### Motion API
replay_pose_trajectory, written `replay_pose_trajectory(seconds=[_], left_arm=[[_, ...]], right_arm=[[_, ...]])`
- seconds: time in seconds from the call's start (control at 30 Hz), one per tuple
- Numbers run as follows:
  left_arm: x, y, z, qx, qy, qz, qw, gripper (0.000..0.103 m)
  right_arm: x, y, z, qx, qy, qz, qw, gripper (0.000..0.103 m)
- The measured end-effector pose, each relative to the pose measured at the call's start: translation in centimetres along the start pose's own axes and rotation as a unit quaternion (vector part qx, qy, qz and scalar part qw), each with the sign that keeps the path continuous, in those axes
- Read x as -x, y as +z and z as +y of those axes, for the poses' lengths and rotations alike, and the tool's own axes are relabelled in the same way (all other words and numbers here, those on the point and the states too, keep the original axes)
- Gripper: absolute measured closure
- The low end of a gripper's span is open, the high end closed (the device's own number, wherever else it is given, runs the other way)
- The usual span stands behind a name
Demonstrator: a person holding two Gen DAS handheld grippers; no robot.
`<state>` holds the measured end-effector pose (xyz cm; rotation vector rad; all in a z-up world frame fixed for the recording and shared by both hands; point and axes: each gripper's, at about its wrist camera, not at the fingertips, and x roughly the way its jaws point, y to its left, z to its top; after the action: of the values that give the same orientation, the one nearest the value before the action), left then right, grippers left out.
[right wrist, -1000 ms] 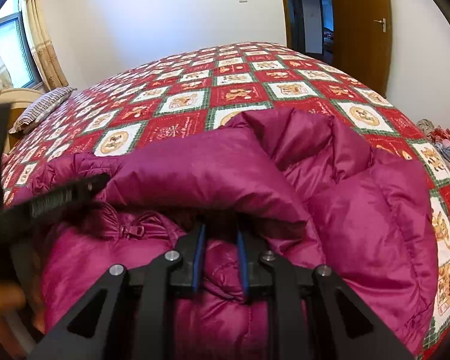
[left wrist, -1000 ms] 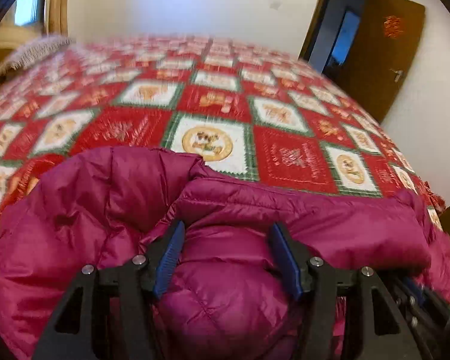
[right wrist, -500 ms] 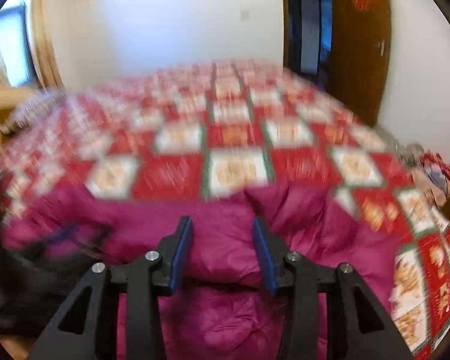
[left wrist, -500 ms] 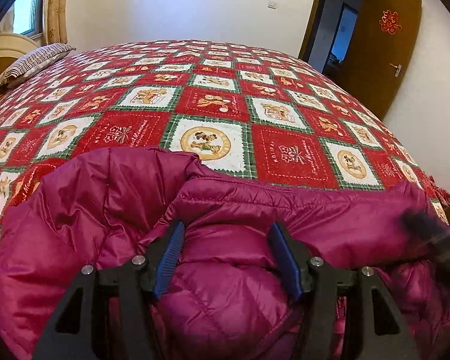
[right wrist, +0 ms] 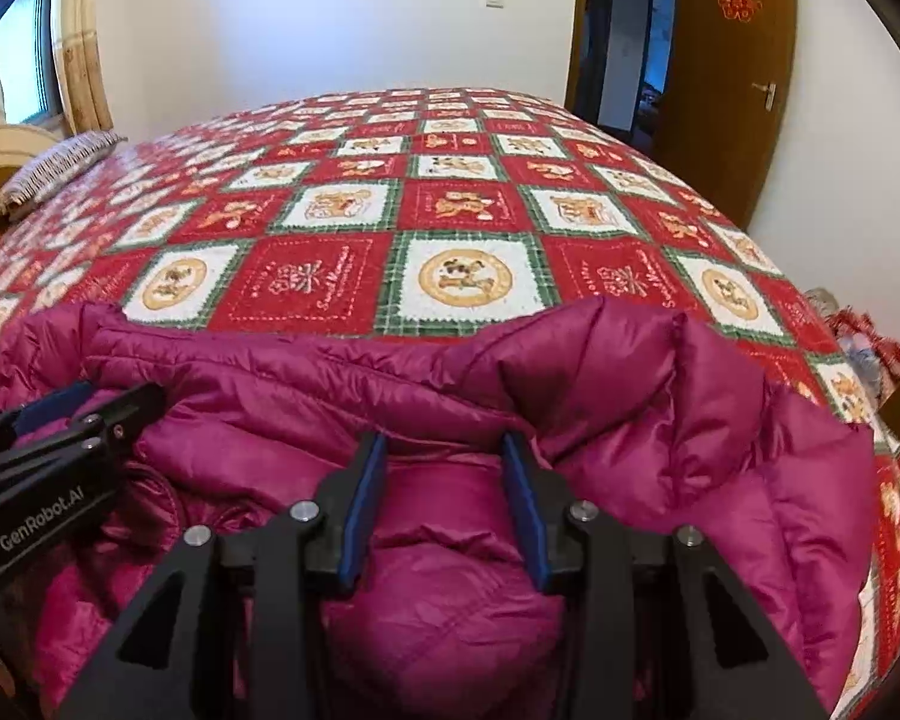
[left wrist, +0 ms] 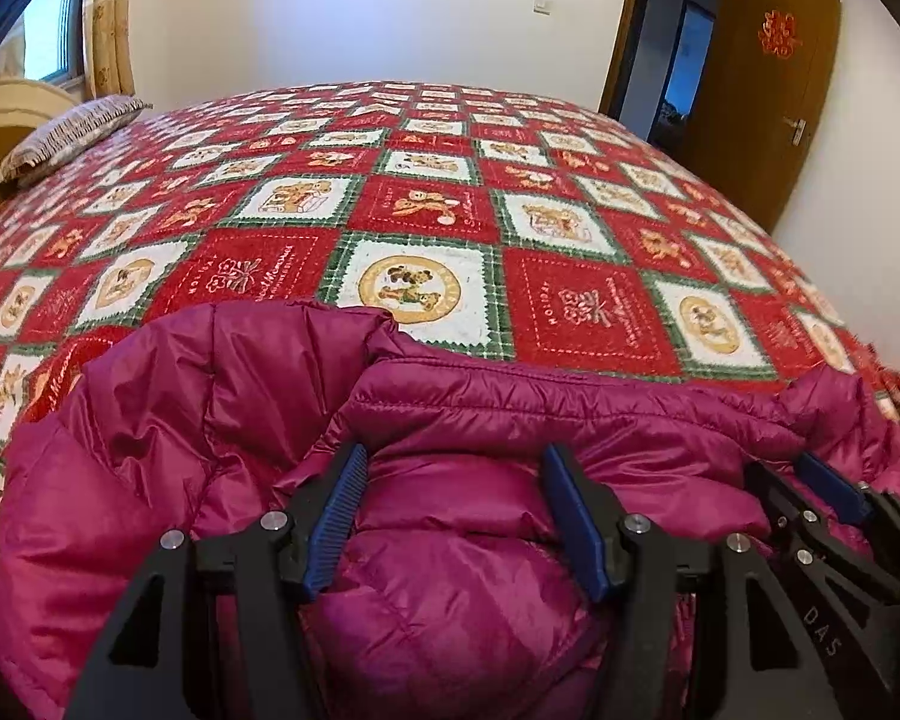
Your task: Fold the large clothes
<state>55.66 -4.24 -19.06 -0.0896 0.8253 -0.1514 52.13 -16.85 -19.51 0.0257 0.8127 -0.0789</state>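
Jaws on your left gripper (left wrist: 453, 516) are standing wide apart, straddling a puffed bulge of the magenta quilted down jacket (left wrist: 462, 612) without clamping it. Your right gripper (right wrist: 444, 507) is sitting the same way, its blue-padded fingers (right wrist: 363, 516) spread either side of another soft mound and gripping nothing. You are holding the two tools side by side, each showing at the edge of the other's view. The jacket is lying bunched directly under and ahead of both claws, its stitched hem rolled over toward you, glossy and creased, on the red, white and green patchwork bedspread (left wrist: 426, 216) stretching beyond the fingertips.
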Motion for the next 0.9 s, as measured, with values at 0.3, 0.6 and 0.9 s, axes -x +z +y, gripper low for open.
replay_pose_trajectory(seconds=[0.3, 0.6, 0.9], left_arm=[[14.1, -2.1, 1.6, -0.004, -0.08, -0.056, 0.9952, 0.041], [28.6, -9.2, 4.9, -0.024, -0.091, -0.098, 0.9907, 0.041], [33.7, -18.3, 6.9, -0.059, -0.06, -0.058, 0.9947, 0.04]], right_arm=[[17.0, -3.0, -4.2, -0.082, 0.033, -0.152, 0.984, 0.059], [31.4, -11.4, -6.2, -0.107, 0.03, -0.182, 0.977, 0.058], [37.9, -19.0, -8.2, -0.094, 0.002, -0.158, 0.983, 0.052]])
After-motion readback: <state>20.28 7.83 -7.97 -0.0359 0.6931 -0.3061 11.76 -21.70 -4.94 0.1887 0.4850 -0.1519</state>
